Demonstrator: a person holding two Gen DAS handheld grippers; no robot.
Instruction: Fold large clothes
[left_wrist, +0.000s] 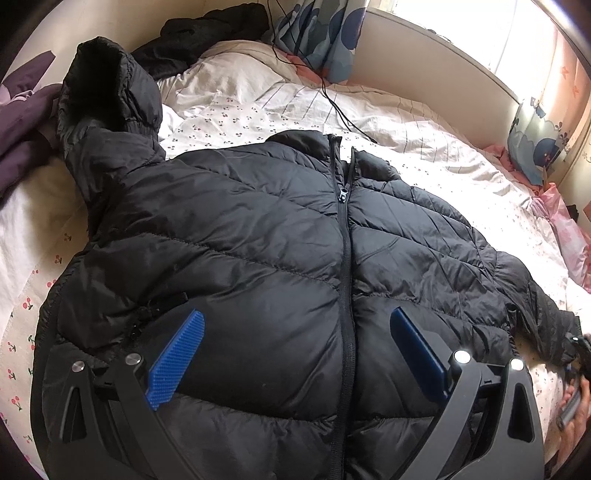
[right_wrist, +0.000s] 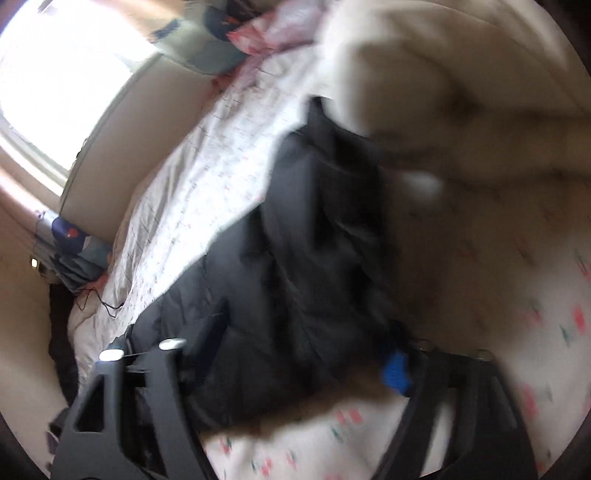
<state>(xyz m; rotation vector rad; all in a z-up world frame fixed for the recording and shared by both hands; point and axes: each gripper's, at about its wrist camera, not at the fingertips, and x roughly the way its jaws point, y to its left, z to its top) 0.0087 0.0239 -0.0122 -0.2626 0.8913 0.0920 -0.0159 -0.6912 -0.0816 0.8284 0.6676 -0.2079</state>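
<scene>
We have the black puffer jacket (left_wrist: 280, 258) lying front side up on the bed sheet (left_wrist: 424, 155), which is white with a small cherry print. Its zipper (left_wrist: 345, 236) runs up the middle and is closed most of the way, with the collar parted at the top. One sleeve (left_wrist: 107, 107) is raised toward the far left corner; the other sleeve (left_wrist: 532, 314) trails off to the right edge of the bed.

Our left gripper (left_wrist: 291, 354) hovers over the lower half of the jacket, its jaws spread wide with the zipper between them. The blue pads (left_wrist: 175, 362) grasp nothing.

At the far right edge of the left wrist view we see our right gripper (left_wrist: 580, 350) at the cuff of the trailing sleeve. The right wrist view is heavily motion-blurred. There, jacket fabric fills the space between the fingers and a blue pad (right_wrist: 395, 371) shows against the dark cloth, but we cannot tell whether the jaws are clenched on it or released.

Beyond the jacket: a white pillow (left_wrist: 236, 74), a pile of dark clothing (left_wrist: 207, 33), purple cloth (left_wrist: 26, 125) at the left, a black cable (left_wrist: 332, 99) across the sheet, and a blue-patterned curtain (left_wrist: 325, 33) by the window.
</scene>
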